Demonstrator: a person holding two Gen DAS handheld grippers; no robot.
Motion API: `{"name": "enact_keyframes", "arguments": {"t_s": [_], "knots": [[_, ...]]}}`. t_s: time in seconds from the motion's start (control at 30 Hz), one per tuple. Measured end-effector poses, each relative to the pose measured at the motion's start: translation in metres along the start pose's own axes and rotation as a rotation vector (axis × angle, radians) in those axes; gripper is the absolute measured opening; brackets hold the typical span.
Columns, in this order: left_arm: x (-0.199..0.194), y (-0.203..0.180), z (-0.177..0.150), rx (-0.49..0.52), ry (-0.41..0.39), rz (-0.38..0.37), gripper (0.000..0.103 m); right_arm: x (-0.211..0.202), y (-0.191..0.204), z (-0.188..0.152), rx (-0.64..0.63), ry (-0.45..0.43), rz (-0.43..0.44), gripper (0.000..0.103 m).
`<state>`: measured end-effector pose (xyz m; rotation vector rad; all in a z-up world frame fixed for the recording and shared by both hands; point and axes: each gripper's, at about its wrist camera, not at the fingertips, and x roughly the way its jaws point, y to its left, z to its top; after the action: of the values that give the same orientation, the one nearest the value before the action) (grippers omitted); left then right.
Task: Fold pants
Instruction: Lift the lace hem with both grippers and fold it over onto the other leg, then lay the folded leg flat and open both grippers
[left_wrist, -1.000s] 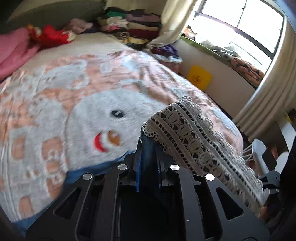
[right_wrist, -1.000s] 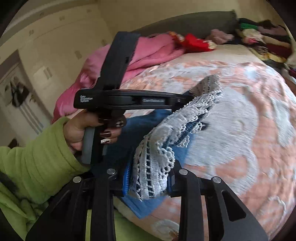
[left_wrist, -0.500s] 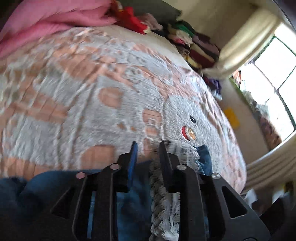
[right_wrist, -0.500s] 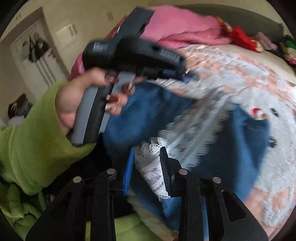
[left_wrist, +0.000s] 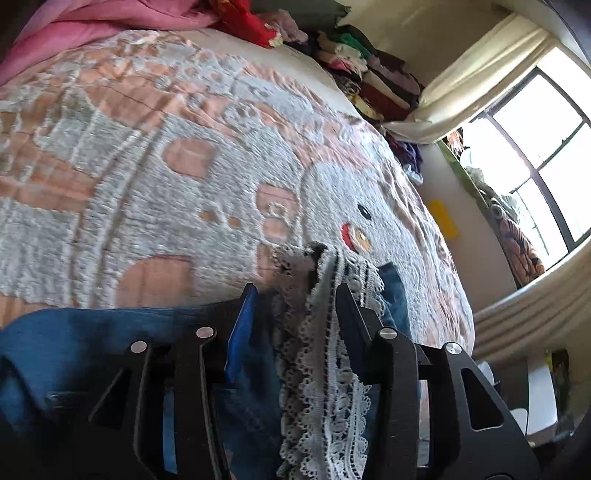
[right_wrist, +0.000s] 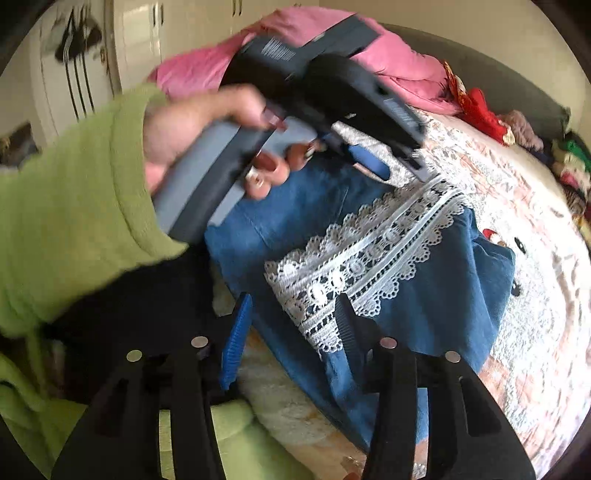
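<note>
The blue denim pants (right_wrist: 424, 306) with a white lace hem (right_wrist: 369, 254) lie folded on the bed near its front edge. My right gripper (right_wrist: 291, 321) is open, its jaws wide apart, with the lace end just in front of them. My left gripper (left_wrist: 295, 295) is open over the lace hem (left_wrist: 325, 354) and the denim (left_wrist: 92, 339); the cloth lies loose between its fingers. The left gripper also shows in the right wrist view (right_wrist: 391, 166), held by a hand in a green sleeve, at the far end of the lace.
A peach and white patterned bedspread (left_wrist: 184, 166) covers the bed. A pink blanket (left_wrist: 92, 26) and red cloth lie at the head. Stacked folded clothes (left_wrist: 369, 74) sit at the far corner by the curtain and window (left_wrist: 535, 147). A wardrobe (right_wrist: 110, 55) stands at the left.
Both grippers have lowered the lace hem onto the denim and opened, letting it go. The fold now lies flat on the bed.
</note>
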<state>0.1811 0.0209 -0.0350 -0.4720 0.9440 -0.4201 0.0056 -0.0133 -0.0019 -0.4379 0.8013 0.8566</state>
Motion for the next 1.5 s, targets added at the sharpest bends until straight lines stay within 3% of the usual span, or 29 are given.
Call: {"name": "enact_keyframes", "arguments": {"t_s": [0.1,0.23,0.27,0.33,0.4,0.53,0.63,0.67,0.73,0.77,0.87,0.93,1.0,1.07,1.23,1.37,1.5], "knots": [[0.007,-0.001,-0.002,0.013,0.021,0.006,0.046,0.018,0.007,-0.001,-0.048,0.034,-0.061,0.054],[0.014,-0.004,-0.004,0.028,0.031,0.022,0.053,0.048,0.005,-0.001,-0.109,0.061,-0.171,0.053],[0.015,-0.005,-0.004,0.032,0.031,0.024,0.055,0.05,0.003,-0.001,-0.108,0.06,-0.161,0.049],[0.018,-0.007,-0.003,0.04,0.033,0.029,0.057,0.049,-0.004,-0.001,-0.115,0.056,-0.137,0.03],[0.022,-0.007,-0.001,0.042,0.041,0.032,0.057,0.035,-0.015,0.0,-0.08,0.03,-0.077,0.018],[0.02,-0.006,0.0,0.031,0.042,0.008,0.057,0.006,-0.031,0.002,0.025,-0.055,0.073,0.017],[0.02,-0.008,-0.003,0.045,0.053,0.017,0.057,0.013,-0.028,0.0,0.05,-0.046,0.139,0.017],[0.02,-0.009,-0.004,0.055,0.052,0.031,0.055,0.02,-0.024,-0.001,0.04,-0.025,0.127,0.017],[0.02,-0.013,-0.006,0.086,0.048,0.075,0.041,0.034,-0.019,-0.006,0.052,0.024,0.121,0.026],[0.02,-0.013,-0.007,0.095,0.047,0.091,0.028,0.034,-0.02,-0.008,0.068,0.024,0.134,0.027],[0.016,-0.011,-0.007,0.087,0.03,0.097,0.018,0.021,-0.03,-0.007,0.089,-0.005,0.165,0.033],[0.004,-0.012,-0.005,0.089,-0.014,0.081,0.01,0.007,-0.04,-0.008,0.109,-0.043,0.161,0.044],[-0.003,-0.014,-0.006,0.112,-0.041,0.096,0.01,-0.006,-0.056,-0.007,0.15,-0.087,0.127,0.048],[0.004,-0.013,-0.007,0.114,-0.013,0.13,0.011,-0.009,-0.076,-0.009,0.202,-0.102,0.064,0.05],[0.007,-0.007,-0.005,0.093,-0.001,0.142,0.023,-0.002,-0.116,-0.02,0.317,-0.039,-0.045,0.052],[0.007,-0.005,-0.006,0.083,-0.001,0.145,0.028,0.015,-0.12,-0.029,0.318,0.015,-0.021,0.055],[0.004,-0.005,-0.007,0.086,-0.012,0.145,0.032,0.004,-0.112,-0.028,0.301,-0.038,-0.008,0.055]]}}
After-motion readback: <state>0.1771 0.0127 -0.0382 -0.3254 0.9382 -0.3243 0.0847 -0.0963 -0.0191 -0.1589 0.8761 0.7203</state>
